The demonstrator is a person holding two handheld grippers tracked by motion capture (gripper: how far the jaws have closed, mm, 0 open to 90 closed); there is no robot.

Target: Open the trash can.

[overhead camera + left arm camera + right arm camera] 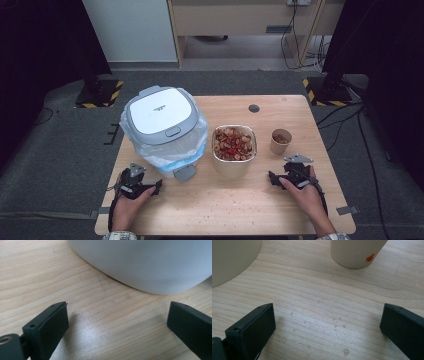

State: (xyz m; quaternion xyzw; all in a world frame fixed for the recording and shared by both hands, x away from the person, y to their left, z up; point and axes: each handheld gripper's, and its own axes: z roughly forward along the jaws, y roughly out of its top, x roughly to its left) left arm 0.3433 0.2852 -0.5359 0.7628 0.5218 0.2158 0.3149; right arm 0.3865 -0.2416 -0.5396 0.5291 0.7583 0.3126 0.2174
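White bin [150,262] sat at twelve o'clock beyond the left gripper [117,322]; paper cup [357,252] perhaps one o'clock from the right gripper [328,325]; both gaped empty.

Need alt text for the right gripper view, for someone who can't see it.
The right gripper hangs open over bare wooden table, nothing between its two black jaws. Ahead stands a small paper cup with an orange smear near its base, and the curved side of a larger container fills the upper left corner.

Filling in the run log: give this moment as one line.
left gripper: open, empty, beside bin | right gripper: open, empty, near paper cup | foil tray: full, untouched
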